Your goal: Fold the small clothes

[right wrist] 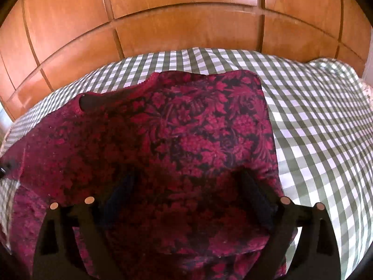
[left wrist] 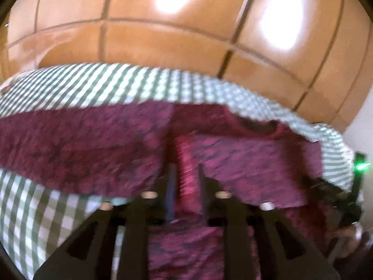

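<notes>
While the red floral top (right wrist: 186, 128) lies flat on the checked bed (right wrist: 314, 128), right gripper (right wrist: 186, 200) fingers gape empty; left gripper (left wrist: 185, 186) fingers part-open, possibly off cloth. Soft, light, limp: pinch the 3 o'clock edge.

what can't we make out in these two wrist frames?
- Left wrist view: the floral garment and checked cloth are motion-blurred, so fold lines are unreadable. Whether the left gripper pinches fabric: cannot tell.
- Left wrist view: a dark device with a green light is cut off by the right edge.
- Right wrist view: the garment's near hem is hidden behind the open right gripper and cut off by the bottom edge.
</notes>
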`<action>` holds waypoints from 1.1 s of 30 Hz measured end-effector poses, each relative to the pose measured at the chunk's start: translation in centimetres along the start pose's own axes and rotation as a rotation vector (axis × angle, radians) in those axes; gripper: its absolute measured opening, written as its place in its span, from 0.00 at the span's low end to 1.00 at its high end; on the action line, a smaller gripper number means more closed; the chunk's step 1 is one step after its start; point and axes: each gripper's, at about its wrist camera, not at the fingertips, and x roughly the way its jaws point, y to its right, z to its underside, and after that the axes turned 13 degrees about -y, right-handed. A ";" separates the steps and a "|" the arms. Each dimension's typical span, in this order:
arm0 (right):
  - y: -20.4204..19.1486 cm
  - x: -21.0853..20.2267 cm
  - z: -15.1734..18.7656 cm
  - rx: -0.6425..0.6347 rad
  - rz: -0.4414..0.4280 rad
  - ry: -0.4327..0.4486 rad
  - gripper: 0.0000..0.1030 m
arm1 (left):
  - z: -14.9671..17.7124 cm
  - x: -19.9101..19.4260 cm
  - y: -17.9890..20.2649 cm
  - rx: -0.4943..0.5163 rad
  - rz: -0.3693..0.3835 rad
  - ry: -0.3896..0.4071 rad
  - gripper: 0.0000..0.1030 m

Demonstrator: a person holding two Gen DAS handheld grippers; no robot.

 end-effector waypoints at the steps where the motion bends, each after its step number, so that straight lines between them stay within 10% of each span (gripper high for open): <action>1: 0.0 -0.1 0.1 -0.001 0.002 0.005 0.92 | -0.3 -0.2 0.8 0.011 0.022 0.020 0.40; 8: -0.7 -0.3 0.2 -0.009 0.003 0.027 0.94 | -2.2 7.2 3.0 0.039 -0.018 -0.169 0.42; 16: -0.9 -0.3 0.0 -0.029 0.028 0.008 0.96 | -2.2 6.8 2.8 0.037 -0.030 -0.143 0.42; 25: -2.7 -1.0 -3.1 -0.037 0.075 0.029 0.98 | -0.5 7.1 1.6 0.017 -0.069 -0.158 0.77; 33: -2.5 2.2 -3.6 -0.055 0.097 0.001 0.98 | -0.5 7.0 1.6 0.006 -0.066 -0.150 0.78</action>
